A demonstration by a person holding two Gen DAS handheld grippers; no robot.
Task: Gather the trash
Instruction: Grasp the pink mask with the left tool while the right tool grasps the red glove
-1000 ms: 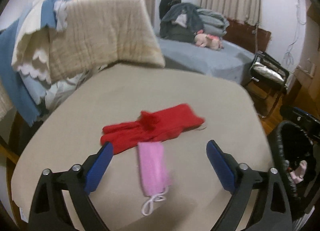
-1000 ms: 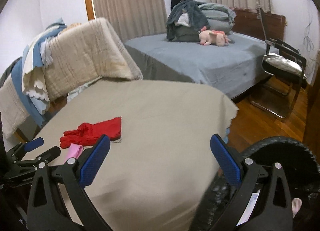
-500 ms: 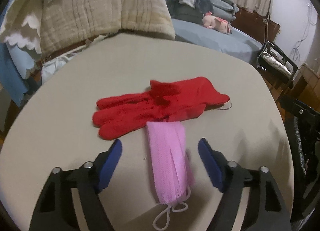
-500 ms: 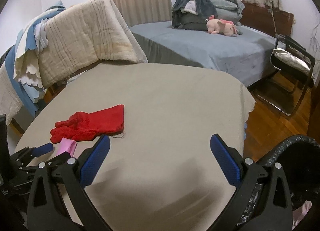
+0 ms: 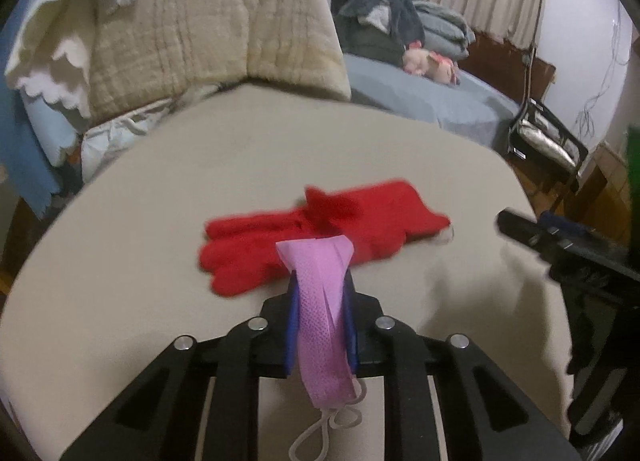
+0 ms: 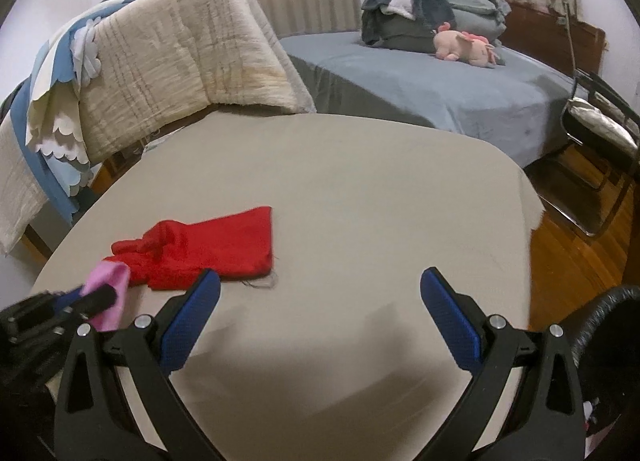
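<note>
Beige cloth covers the round table [image 6: 360, 189] in a bedroom. On it, the left gripper [image 5: 320, 317] has its blue pads pressed tight on a pink face mask [image 5: 320, 301]. The mask sticks up between the pads, and its white loop hangs down at 6 o'clock. Just past the mask, at 12 o'clock, a red glove [image 5: 320, 229] lies flat on the cloth, and the mask's top edge shows in front of it. The right gripper [image 6: 320, 317] is spread wide and holds nothing. From it, the glove [image 6: 208, 249] sits at 10 o'clock and the mask [image 6: 110, 293] at 9 o'clock. A black trash bin [image 6: 604, 325] sits at 3 o'clock, off the table's edge. Far back, a pink plush toy [image 6: 464, 45] lies on the gray bed [image 6: 440, 89].
</note>
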